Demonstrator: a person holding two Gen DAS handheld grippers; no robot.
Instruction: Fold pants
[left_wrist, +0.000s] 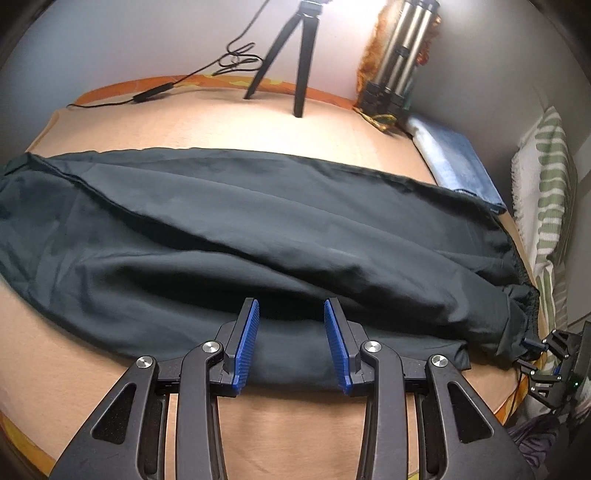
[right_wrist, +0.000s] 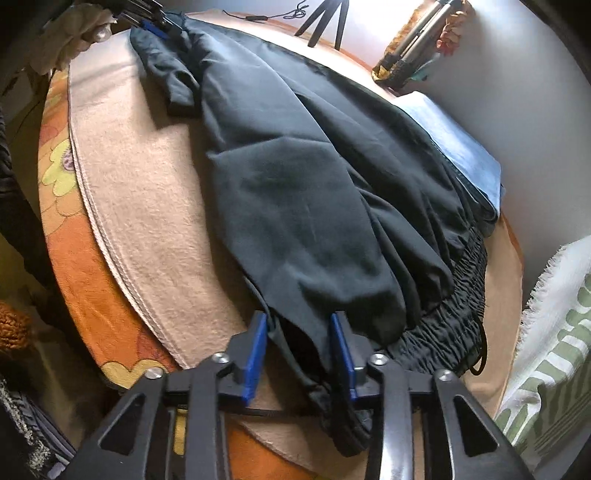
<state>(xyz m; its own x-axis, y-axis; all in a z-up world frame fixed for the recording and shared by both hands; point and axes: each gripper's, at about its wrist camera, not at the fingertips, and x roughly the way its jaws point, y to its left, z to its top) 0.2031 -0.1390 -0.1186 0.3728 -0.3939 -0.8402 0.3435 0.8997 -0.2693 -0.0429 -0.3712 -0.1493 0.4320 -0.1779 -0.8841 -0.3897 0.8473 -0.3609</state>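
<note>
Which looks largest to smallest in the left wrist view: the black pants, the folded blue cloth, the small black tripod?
1. Black fabric pants, spanning nearly the whole frame.
2 and 3. Folded blue cloth and small black tripod look alike in size; the tripod stands farther back and is cut off at the top, so their order is unsure.

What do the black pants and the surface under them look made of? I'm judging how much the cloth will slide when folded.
The pants look like a thin, smooth woven synthetic, matte with soft rounded folds and a shirred elastic waistband. The peach blanket beneath looks like napped fleece or felt, going by its fuzzy surface and stitched edge. Sliding seems moderate.
</note>
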